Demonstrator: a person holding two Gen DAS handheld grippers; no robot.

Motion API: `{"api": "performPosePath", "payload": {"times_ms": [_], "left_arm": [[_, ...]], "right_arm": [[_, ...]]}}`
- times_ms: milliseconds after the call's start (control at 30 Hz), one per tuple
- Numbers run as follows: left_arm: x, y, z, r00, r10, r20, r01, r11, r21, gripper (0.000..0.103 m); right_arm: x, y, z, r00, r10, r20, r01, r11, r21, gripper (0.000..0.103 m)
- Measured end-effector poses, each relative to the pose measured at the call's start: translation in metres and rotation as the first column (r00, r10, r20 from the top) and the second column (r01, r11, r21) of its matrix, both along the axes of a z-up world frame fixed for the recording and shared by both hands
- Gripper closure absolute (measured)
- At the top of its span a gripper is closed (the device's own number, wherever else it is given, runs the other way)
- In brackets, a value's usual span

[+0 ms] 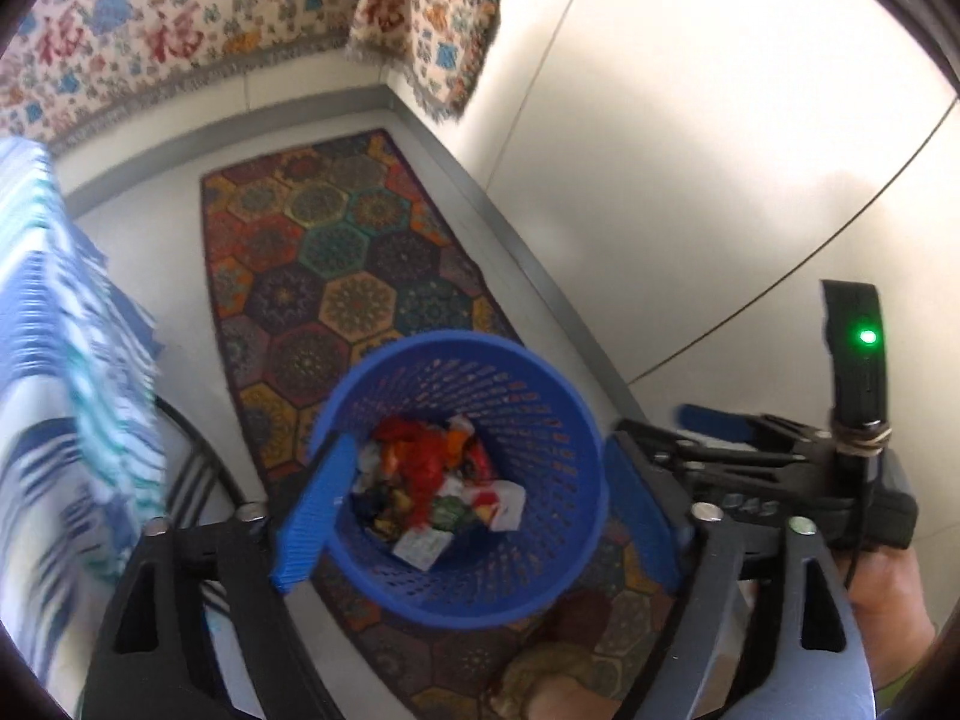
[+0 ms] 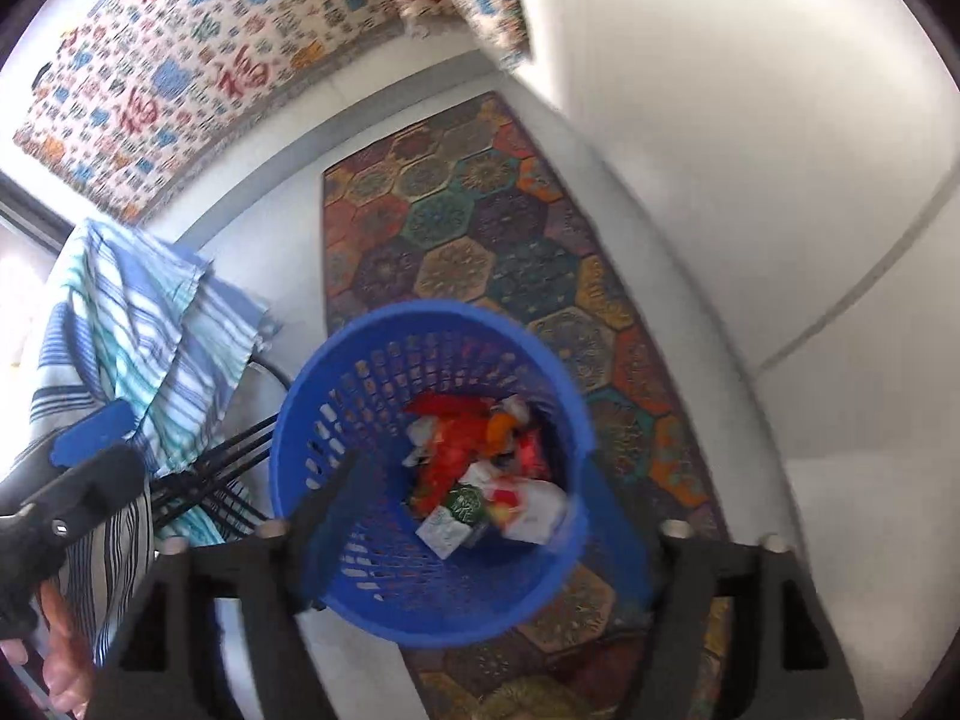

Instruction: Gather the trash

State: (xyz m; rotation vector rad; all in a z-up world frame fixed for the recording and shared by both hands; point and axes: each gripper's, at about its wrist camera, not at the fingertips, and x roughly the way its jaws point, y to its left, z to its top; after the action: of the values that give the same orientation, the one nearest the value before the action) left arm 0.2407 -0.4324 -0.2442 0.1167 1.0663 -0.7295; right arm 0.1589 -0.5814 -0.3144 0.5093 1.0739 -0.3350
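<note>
Both the left hand-held gripper (image 1: 474, 516) and right hand-held gripper (image 2: 474, 534) gape wide and empty above the blue wastebasket (image 1: 456, 480), lower centre, wrappers (image 1: 438, 492) inside: the drop looks done; next, fetch remaining trash.

The blue basket (image 1: 456, 480) mouth gapes open below; striped cloth (image 1: 66, 360) crowds nine o'clock, wall (image 1: 720, 150) closes three o'clock, rug (image 1: 336, 252) clear at twelve.

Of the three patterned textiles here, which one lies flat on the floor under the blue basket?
The hexagon-patterned rug. The blue basket stands on it, whereas the character-printed cloth and striped cloth hang above the floor.
</note>
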Motion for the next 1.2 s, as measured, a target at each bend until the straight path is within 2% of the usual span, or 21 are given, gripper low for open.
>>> {"api": "performPosePath", "payload": {"times_ms": [33,100,200,233,333,433,567,600,767,900,1200], "left_arm": [[-0.004,0.006,0.007,0.999,0.014,0.035,-0.014,1.0,0.001,0.004],[-0.02,0.019,0.024,0.994,0.027,0.107,-0.028,1.0,0.014,0.001],[-0.047,0.041,0.043,0.992,-0.005,0.124,0.001,0.999,0.033,0.0],[-0.055,0.048,0.049,0.99,-0.009,0.138,0.002,0.999,0.049,0.0],[-0.089,0.072,0.073,0.966,0.013,0.26,-0.031,0.997,0.064,0.0],[-0.121,0.096,0.094,0.951,0.012,0.308,-0.032,0.998,0.061,0.0],[-0.146,0.114,0.11,0.946,0.021,0.325,-0.075,0.985,0.154,0.0],[-0.152,0.12,0.112,0.943,0.017,0.332,-0.073,0.985,0.158,0.0],[-0.159,0.135,0.121,0.957,0.01,0.29,-0.054,0.988,0.142,0.001],[-0.161,0.14,0.125,0.956,0.009,0.294,-0.058,0.986,0.159,0.001],[-0.17,0.148,0.129,0.955,0.017,0.297,-0.061,0.989,0.136,0.001]], "right_arm": [[-0.008,0.004,0.011,1.0,-0.006,0.011,0.006,1.0,-0.017,0.02],[-0.021,0.009,0.03,0.999,-0.003,0.033,0.005,0.999,-0.039,0.019],[-0.049,0.029,0.064,0.997,0.011,0.074,-0.004,0.995,-0.098,0.016],[-0.061,0.037,0.075,0.996,0.015,0.088,-0.004,0.993,-0.12,0.012],[-0.103,0.07,0.106,0.992,-0.013,0.129,0.037,0.982,-0.185,0.0],[-0.145,0.105,0.133,0.981,-0.037,0.191,0.084,0.966,-0.245,0.0],[-0.185,0.148,0.154,0.976,0.009,0.216,0.059,0.95,-0.307,0.0],[-0.192,0.155,0.156,0.976,0.014,0.219,0.054,0.952,-0.301,0.0],[-0.209,0.174,0.165,0.984,0.005,0.177,0.041,0.965,-0.259,0.0],[-0.215,0.19,0.175,0.987,-0.001,0.162,0.044,0.964,-0.263,0.0],[-0.224,0.21,0.187,0.985,0.013,0.174,0.037,0.958,-0.285,0.0]]}}
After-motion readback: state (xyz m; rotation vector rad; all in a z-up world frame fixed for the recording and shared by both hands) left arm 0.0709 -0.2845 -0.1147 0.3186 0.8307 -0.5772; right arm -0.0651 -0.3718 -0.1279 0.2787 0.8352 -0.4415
